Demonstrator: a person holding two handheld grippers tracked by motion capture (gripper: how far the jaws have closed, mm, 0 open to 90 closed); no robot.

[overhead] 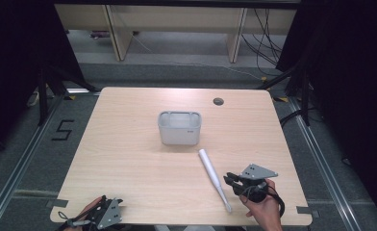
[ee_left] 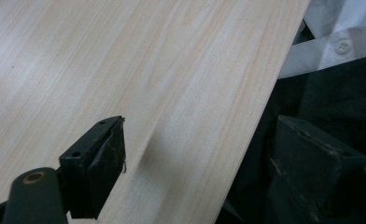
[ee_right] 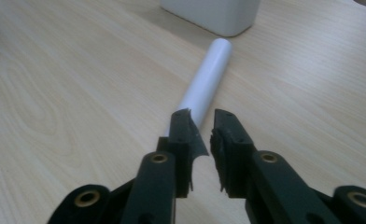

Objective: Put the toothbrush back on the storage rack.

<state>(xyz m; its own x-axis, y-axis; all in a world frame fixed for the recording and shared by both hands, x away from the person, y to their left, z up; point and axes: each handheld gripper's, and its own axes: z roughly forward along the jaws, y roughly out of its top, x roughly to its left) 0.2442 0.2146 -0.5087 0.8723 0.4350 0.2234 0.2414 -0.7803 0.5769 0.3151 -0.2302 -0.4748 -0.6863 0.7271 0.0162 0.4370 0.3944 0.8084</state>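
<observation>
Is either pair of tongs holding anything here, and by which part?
Nothing is held. The right tongs stand slightly open just above the white plastic stick; the left tongs gape wide at the table's near edge.

The tabletop is pale wood with rounded corners and a dark round hole near its far edge, right of the middle. A grey bin stands upright about the middle, a little toward the far side. A white tube lies flat just in front of the bin and to its right, near it but apart, slanting toward the near right edge and narrowing at that end.
</observation>
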